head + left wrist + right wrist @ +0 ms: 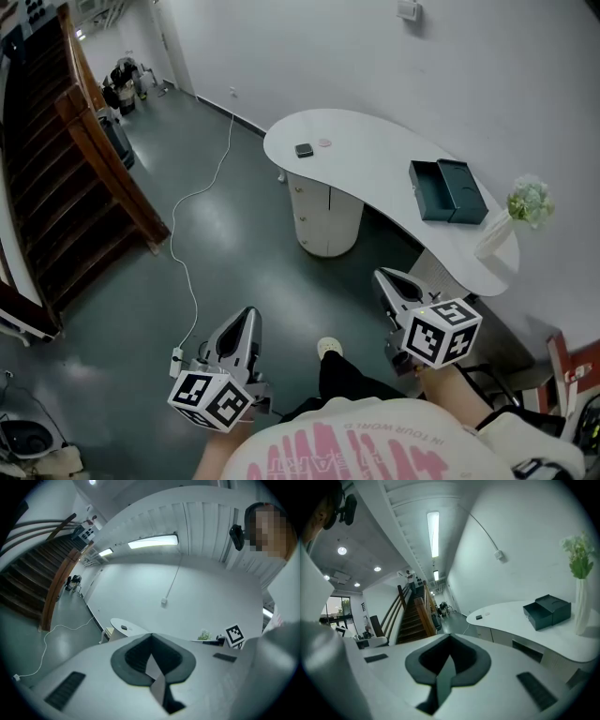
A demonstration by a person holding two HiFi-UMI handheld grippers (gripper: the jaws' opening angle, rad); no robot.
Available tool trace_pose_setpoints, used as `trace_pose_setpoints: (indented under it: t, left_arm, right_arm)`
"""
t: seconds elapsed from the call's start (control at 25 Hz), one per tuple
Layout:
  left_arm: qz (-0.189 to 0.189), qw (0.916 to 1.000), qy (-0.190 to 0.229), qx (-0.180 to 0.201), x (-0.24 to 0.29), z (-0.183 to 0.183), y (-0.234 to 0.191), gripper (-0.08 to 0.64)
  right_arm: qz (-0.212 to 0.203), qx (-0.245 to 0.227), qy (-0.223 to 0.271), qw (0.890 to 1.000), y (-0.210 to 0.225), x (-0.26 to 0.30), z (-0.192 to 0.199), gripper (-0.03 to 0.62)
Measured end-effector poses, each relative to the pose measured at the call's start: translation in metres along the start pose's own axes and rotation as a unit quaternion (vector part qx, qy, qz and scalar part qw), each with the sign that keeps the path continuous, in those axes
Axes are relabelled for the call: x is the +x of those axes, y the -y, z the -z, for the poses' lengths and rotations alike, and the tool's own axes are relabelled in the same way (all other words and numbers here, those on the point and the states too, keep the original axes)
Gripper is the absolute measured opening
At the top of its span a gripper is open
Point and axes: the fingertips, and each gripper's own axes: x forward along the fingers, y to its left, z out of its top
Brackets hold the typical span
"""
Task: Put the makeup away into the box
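Open teal box [432, 191], mouth upward

A white wall [394, 66] backs a curved white table [375, 169]; grey floor [253, 272] — a white cable [172, 244] trailing across — reaches a dark wooden staircase [56, 187]; strip light [433, 534] overhead.

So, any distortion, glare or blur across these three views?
Head view: sharp, evenly lit, no harsh glare on the white desk. Left gripper view: heavy fisheye, dark corners, ceiling strip light blown out. Right gripper view: same fisheye, long ceiling light glaring.
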Motion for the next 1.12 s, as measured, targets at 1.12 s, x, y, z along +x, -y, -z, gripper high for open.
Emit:
trace_pose_setpoints:
  t: [1.12]
  left_arm:
    - [-0.009, 0.9994, 0.017, -0.029, 0.264, -0.046, -0.093, 0.003]
  right_arm:
    - [-0.02, -0.029, -0.034, 0.999, 0.15, 0.231, -0.102, -0.002]
